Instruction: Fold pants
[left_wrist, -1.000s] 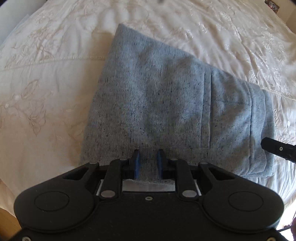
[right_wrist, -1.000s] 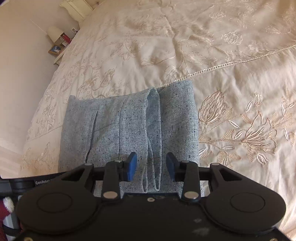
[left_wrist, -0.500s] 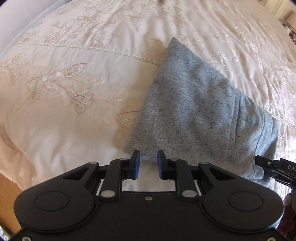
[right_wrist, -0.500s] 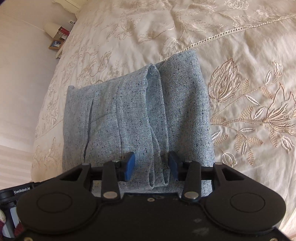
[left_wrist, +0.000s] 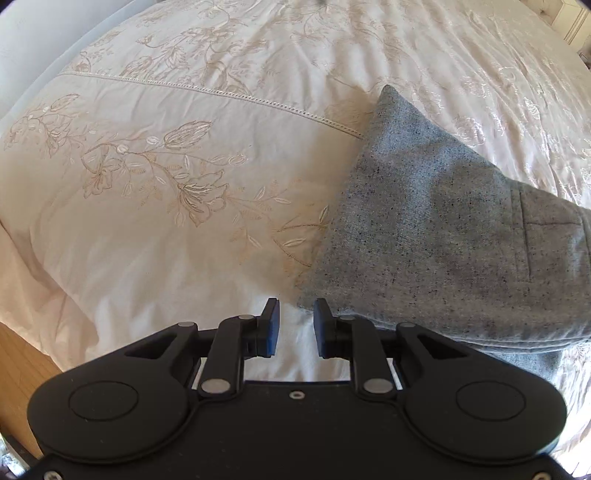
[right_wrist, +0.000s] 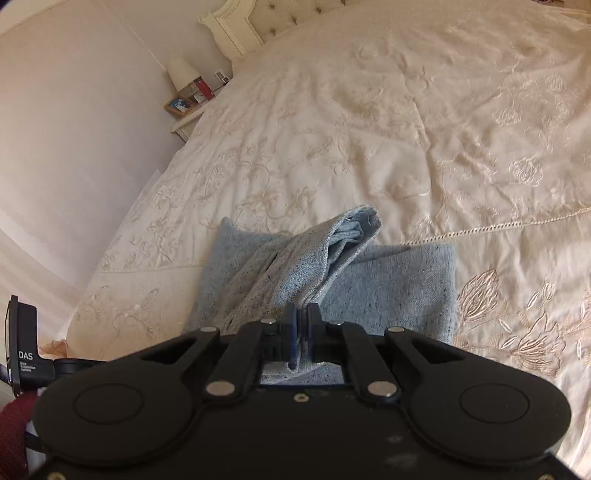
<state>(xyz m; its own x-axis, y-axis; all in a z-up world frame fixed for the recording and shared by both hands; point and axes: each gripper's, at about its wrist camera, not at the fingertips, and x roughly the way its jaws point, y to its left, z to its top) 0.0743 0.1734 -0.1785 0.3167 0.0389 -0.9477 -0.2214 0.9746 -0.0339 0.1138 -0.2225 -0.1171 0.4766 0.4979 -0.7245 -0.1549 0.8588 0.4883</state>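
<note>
Your R fingers (right_wrist: 301, 317) are pinched tight on a bunched edge of the grey pants (right_wrist: 388, 291), pulling that fold up off the rest, w/ the lower layers flat on the bed (right_wrist: 369, 129). Your L fingers (left_wrist: 295, 325) sit narrowly apart, nothing btwn them, just beside the pants' near corner (left_wrist: 443, 229), over bare bedspread (left_wrist: 166, 221). Pants lie folded near the bed edge. Lamp (right_wrist: 180, 74) and nightstand (right_wrist: 184, 123) at far L, by the headboard (right_wrist: 258, 22).
</note>
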